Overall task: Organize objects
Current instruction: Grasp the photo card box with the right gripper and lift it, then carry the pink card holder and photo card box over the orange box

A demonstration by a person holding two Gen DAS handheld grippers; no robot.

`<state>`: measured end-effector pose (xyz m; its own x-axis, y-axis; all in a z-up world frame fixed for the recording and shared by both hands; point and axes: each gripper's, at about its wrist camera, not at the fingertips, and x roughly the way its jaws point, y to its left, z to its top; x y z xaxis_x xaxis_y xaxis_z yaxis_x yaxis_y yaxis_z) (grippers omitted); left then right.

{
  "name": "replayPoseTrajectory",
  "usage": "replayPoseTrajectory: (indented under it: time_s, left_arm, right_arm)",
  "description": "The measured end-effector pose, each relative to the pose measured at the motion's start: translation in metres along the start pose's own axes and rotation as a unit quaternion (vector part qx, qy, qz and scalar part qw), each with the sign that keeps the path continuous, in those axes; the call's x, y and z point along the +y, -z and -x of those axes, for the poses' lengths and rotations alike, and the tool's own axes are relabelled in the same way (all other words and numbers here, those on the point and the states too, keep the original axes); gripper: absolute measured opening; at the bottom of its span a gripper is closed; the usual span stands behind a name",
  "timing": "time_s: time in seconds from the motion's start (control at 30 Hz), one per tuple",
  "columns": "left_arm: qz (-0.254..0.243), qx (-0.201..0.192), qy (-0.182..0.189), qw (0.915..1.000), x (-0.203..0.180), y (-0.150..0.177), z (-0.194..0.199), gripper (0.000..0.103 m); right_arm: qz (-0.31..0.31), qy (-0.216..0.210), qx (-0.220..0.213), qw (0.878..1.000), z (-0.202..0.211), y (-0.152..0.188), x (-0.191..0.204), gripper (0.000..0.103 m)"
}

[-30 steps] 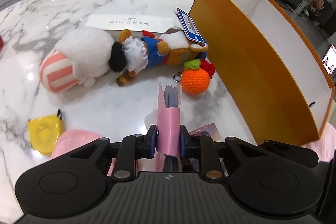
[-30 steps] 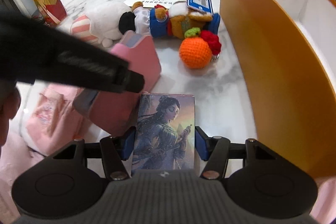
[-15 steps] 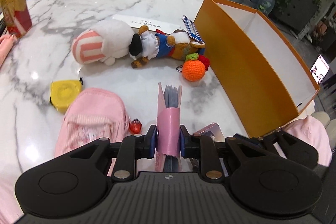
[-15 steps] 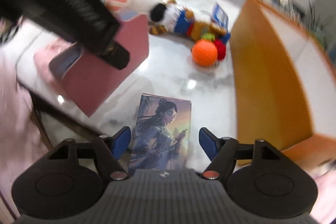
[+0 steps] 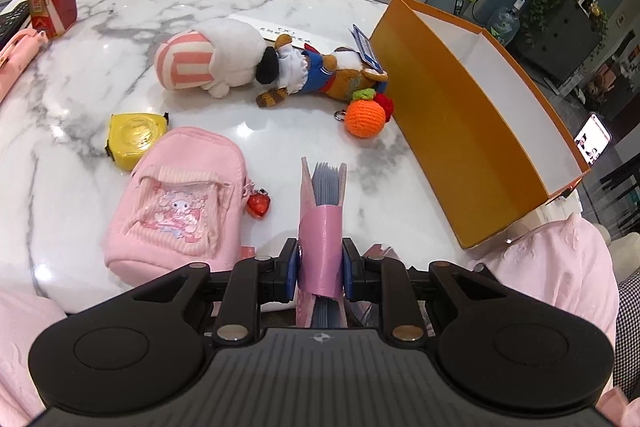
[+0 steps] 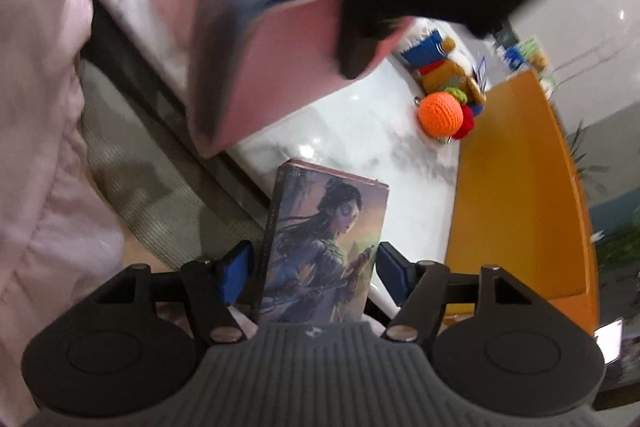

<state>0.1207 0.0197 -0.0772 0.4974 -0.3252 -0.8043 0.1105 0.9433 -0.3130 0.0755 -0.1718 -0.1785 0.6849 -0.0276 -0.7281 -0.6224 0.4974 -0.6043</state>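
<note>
Two handheld tools work at the near edge of a marble worktop. The left tool is clenched on a pink card holder, its blue pads pressing both covers, with grey card edges showing at the top. The right tool stands fairly wide and its jaws are closing. An illustrated card box sits between its pads with a small gap on each side, so the pads are not pressing it. The box seems to overhang the worktop's near edge; whether it rests there I cannot tell.

Beside the left tool lies a pink pouch with a red strawberry charm, and beyond it a yellow tape measure. Farther back lie a striped white plush, a bear plush and an orange crocheted ball. An open orange box stands to the right, its white inside bare. Clear marble lies between the ball and the tools.
</note>
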Motion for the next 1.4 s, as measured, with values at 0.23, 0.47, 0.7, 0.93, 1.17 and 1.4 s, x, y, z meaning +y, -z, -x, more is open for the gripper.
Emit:
replayPoseTrajectory:
  time_s: [0.23, 0.47, 0.7, 0.93, 1.17, 1.4]
  left_arm:
    - [0.008, -0.009, 0.001, 0.9999, 0.006, 0.001, 0.007, 0.025]
    - [0.010, -0.014, 0.002, 0.9999, 0.008, 0.001, 0.011, 0.025]
    - [0.002, -0.013, 0.013, 0.9998, 0.002, -0.002, 0.010, 0.025]
    - [0.015, 0.009, 0.035, 0.9992, -0.004, -0.008, -0.008, 0.025]
    - [0.011, 0.037, 0.038, 0.9985, -0.014, -0.012, -0.033, 0.025]
    - [-0.004, 0.055, 0.012, 0.9984, -0.018, -0.010, -0.045, 0.025]
  right_arm:
    - [0.069, 0.088, -0.019, 0.994, 0.001, -0.001, 0.025, 0.071]
    - [0.069, 0.088, -0.010, 0.994, -0.001, -0.004, 0.022, 0.047]
    - [-0.040, 0.013, -0.012, 0.999, 0.017, -0.009, -0.031, 0.033]
    - [-0.337, -0.199, 0.008, 0.920, 0.003, 0.014, -0.153, 0.024]
    - [-0.389, -0.245, 0.023, 0.888, -0.013, 0.026, -0.172, 0.025]
    - [-0.368, -0.230, 0.028, 0.900, -0.035, 0.015, -0.169, 0.024]
